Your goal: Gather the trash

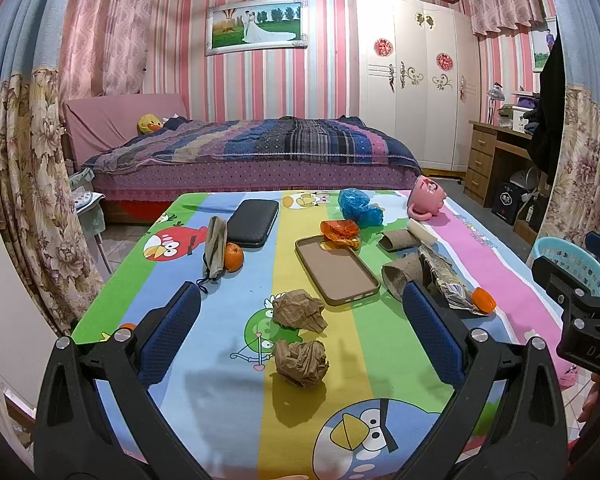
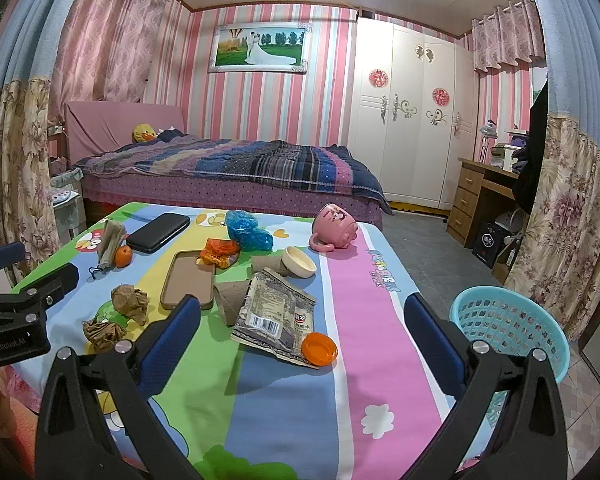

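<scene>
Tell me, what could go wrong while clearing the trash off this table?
Keepers lie among the trash: the phone case touches the orange wrapper, and the orange fruit could be grabbed by mistake. The basket stands off the table's edge, so dropped scraps like the crumpled paper might miss it.

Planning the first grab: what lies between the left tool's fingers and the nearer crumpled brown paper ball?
Nothing: in the left wrist view, only bare tablecloth separates the open left tool from the nearer paper ball.
</scene>
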`<action>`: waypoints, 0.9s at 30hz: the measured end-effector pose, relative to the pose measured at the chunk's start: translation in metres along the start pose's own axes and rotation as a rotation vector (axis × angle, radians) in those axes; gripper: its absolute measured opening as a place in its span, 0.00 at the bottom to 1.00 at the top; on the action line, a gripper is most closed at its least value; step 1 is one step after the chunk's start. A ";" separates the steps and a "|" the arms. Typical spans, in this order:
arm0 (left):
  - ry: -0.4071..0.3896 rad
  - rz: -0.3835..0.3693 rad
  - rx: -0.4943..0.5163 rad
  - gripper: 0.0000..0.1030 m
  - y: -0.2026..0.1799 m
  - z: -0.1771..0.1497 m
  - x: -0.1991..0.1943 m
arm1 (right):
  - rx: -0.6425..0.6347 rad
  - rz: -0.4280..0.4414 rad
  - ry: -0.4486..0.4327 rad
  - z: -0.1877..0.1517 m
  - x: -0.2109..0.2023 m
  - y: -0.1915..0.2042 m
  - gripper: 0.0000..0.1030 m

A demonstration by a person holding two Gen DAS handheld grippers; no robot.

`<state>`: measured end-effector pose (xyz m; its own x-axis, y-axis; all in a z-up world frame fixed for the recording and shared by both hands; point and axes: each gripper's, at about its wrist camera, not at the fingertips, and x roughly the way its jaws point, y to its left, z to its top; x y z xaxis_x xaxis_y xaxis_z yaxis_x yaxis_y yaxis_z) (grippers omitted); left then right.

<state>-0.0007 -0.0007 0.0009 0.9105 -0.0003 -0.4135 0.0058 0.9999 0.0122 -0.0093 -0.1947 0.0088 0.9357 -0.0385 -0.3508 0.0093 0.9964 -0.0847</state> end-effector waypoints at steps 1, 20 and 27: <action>0.000 0.000 0.000 0.95 0.000 0.000 0.000 | 0.000 0.000 0.000 0.000 0.000 0.000 0.96; 0.003 -0.001 0.001 0.95 0.000 -0.003 0.001 | 0.000 0.000 0.001 0.000 -0.001 -0.001 0.96; 0.004 -0.001 0.001 0.95 0.000 -0.002 0.001 | 0.000 0.000 0.002 0.000 -0.001 -0.001 0.96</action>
<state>-0.0005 -0.0005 -0.0020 0.9089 -0.0008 -0.4171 0.0069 0.9999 0.0130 -0.0102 -0.1957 0.0090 0.9349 -0.0387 -0.3529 0.0092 0.9963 -0.0849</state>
